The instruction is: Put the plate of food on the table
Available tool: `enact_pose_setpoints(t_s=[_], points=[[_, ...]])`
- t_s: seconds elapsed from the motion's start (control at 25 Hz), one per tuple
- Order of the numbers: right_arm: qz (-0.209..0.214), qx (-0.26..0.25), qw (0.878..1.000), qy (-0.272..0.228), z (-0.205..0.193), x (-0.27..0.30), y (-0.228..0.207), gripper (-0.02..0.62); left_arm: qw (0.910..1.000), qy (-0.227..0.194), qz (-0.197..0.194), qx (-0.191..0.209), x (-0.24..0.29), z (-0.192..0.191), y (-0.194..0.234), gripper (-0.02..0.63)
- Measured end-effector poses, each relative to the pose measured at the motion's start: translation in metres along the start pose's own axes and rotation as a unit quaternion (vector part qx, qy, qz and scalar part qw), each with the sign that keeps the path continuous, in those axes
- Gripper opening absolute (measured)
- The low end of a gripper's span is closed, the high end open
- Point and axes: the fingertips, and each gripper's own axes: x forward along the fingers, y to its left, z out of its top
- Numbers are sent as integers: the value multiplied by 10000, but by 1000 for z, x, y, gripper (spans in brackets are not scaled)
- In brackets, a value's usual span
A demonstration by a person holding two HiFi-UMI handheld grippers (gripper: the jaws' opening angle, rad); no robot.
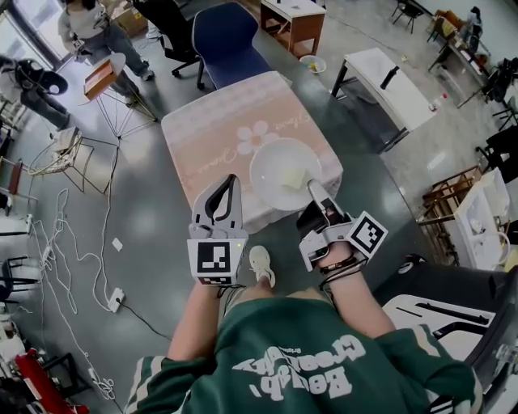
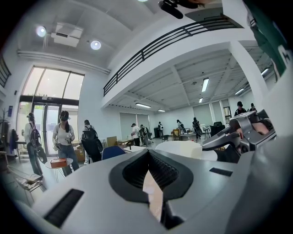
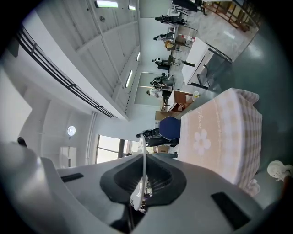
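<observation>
A white plate (image 1: pixel 279 166) with a pale yellow piece of food (image 1: pixel 295 178) hangs over the near right part of a table with a pink flowered cloth (image 1: pixel 218 129). My right gripper (image 1: pixel 312 187) is shut on the plate's near rim. In the right gripper view the plate (image 3: pixel 145 144) shows edge-on as a thin white line between the jaws, with the table (image 3: pixel 215 132) beyond. I cannot tell whether the plate touches the cloth. My left gripper (image 1: pixel 231 181) is shut and empty, to the left of the plate. In its own view the plate (image 2: pixel 183 148) and the right gripper (image 2: pixel 242 132) show to the right.
A blue chair (image 1: pixel 227 36) stands behind the table. A white table (image 1: pixel 388 81) is to the right and a wooden desk (image 1: pixel 295 20) at the back. Cables (image 1: pixel 73 242) lie on the floor at left, near a small round stand (image 1: pixel 104 77). People stand at far left.
</observation>
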Motion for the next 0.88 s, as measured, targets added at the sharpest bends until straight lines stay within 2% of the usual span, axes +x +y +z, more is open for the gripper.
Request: enact_pose_setpoints(t_s=[0.24, 0.48, 0.88], points=[[-67, -58, 9999, -92, -1, 47, 0, 23, 9999, -6, -135, -18, 31, -1, 36, 9], [-202, -106, 9996, -135, -2, 69, -7, 23, 9997, 38, -244, -18, 50, -10, 49, 9], [-300, -127, 9994, -76, -4, 99, -11, 23, 9998, 3, -166, -101, 64, -15, 76, 9]])
